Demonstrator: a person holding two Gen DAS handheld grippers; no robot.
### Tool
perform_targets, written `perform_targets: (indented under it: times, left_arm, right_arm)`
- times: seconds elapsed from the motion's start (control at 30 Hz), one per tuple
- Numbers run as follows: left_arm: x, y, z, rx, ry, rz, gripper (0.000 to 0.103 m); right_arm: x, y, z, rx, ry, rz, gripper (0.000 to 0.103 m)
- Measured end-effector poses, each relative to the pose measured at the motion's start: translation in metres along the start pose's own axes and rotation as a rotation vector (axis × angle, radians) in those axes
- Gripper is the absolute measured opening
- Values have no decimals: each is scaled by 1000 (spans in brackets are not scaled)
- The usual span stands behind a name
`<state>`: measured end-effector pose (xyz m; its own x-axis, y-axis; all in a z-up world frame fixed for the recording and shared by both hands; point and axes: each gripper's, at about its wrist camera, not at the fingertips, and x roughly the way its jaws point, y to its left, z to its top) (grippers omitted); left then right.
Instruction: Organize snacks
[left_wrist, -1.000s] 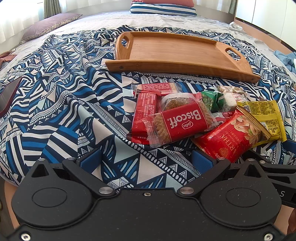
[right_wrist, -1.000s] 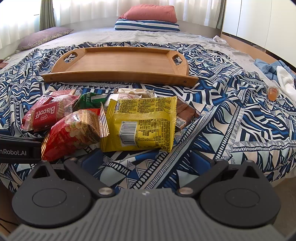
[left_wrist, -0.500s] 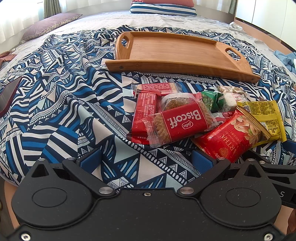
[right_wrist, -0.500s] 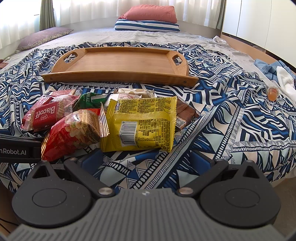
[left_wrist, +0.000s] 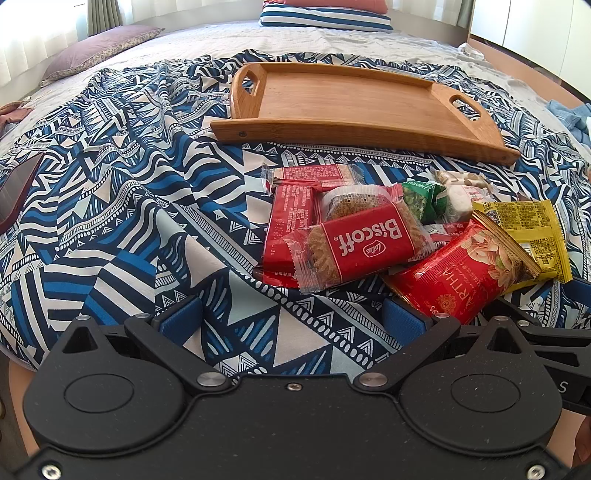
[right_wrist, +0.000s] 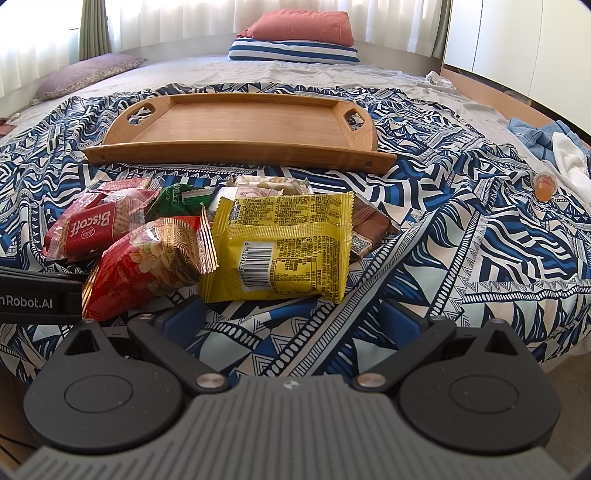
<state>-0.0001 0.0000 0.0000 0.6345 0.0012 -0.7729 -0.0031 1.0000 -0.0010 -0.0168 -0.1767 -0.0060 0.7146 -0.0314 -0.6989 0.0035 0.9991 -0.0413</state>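
Both grippers, left (left_wrist: 291, 319) and right (right_wrist: 291, 314), open, empty: pinch light, crinkly, slippery yellow packet (right_wrist: 280, 247) by near crimped edge, gently.

snack packets (right_wrist: 221, 236) piled on bedspread, wooden tray (right_wrist: 236, 122) empty

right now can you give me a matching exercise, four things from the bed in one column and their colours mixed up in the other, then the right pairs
Things:
1. tray
2. Biscoff packet
3. packet with the barcode
4. folded pillow on top at the head of the bed

Colours:
A. yellow
B. salmon pink
C. light brown wood
D. red with white lettering

Pairs: 1-C, 2-D, 3-A, 4-B
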Motion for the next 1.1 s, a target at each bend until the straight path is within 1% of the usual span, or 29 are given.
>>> perform_targets:
  times: [1.1]
  left_arm:
    - [-2, -2, 0, 10, -6, 4, 103]
  right_arm:
    - [0, 0, -1, 5, -3, -1, 103]
